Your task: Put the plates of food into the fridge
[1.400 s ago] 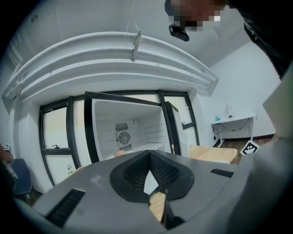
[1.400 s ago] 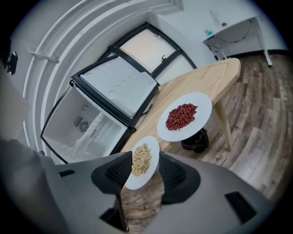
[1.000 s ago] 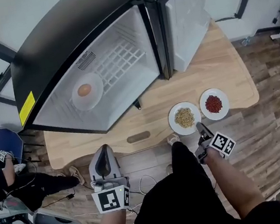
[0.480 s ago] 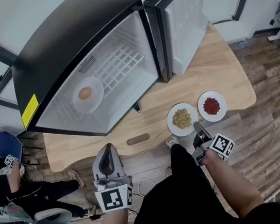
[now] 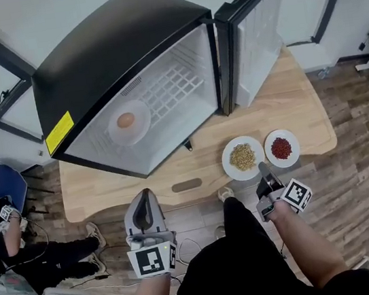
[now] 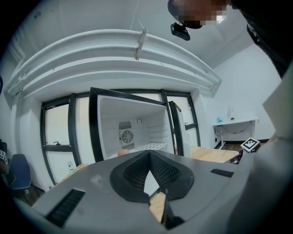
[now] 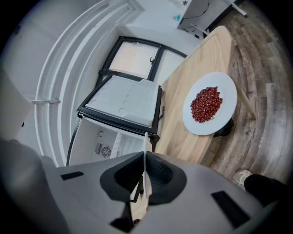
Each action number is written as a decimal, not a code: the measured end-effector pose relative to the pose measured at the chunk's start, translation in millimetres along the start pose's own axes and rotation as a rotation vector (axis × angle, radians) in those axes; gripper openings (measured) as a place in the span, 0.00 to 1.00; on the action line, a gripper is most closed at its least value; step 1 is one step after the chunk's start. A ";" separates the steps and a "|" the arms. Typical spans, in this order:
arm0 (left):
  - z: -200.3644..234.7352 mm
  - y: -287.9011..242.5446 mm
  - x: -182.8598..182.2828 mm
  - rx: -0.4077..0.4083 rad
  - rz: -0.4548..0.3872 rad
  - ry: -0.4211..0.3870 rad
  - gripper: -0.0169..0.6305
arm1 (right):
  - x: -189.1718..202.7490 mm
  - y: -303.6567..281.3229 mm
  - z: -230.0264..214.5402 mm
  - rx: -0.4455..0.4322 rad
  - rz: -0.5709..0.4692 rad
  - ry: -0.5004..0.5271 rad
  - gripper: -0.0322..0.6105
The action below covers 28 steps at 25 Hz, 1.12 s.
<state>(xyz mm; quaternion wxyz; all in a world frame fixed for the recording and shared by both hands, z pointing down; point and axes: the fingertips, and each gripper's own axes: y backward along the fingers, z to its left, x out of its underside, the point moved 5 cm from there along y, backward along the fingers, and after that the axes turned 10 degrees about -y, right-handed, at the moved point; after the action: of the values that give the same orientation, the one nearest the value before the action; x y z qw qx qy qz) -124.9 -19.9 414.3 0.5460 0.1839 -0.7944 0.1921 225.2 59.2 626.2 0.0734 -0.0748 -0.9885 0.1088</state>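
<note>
Right gripper view shows the right gripper [image 7: 144,157] clamped on a thin white rim seen edge-on. This is the near rim of the plate of yellowish food [image 5: 227,160], which in the head view lies by the front edge of the tabletop [image 5: 301,98], toward its right corner. Whether the plate is clear of the wood yet cannot be told. The plate of red food [image 7: 201,128] sits just beside it on the right, untouched. The left gripper [image 5: 144,196] hangs off the front edge with its tips drawn together and nothing between them.

The fridge [image 5: 123,56] stands on the left part of the tabletop with its door [image 5: 257,36] swung wide. One plate with a round brown item [image 5: 114,130] is already on the wire shelf [image 5: 169,90].

The step in hand looks like carrying the yellowish plate in. A pinch on one rim leaves the far side free to sag, so the wrist should keep the plate level and move slowly, since the food looks loose. The path should pass left of the door's edge and end on the bare shelf to the right of the plate already there.
</note>
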 end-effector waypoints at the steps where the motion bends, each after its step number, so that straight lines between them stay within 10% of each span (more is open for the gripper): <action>1: 1.4 1.3 -1.0 -0.006 -0.004 0.002 0.03 | -0.5 -0.9 5.6 -0.008 0.001 -0.001 0.10; 28: 61.5 2.3 -14.0 -0.151 -0.049 0.060 0.03 | 8.1 -79.9 157.5 -0.246 0.133 0.092 0.10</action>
<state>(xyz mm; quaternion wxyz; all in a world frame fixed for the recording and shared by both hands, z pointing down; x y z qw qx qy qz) -170.4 -47.9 380.7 0.5863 0.1559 -0.7853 0.1235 181.3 -48.7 493.2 0.1016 -0.1533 -0.9829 -0.0121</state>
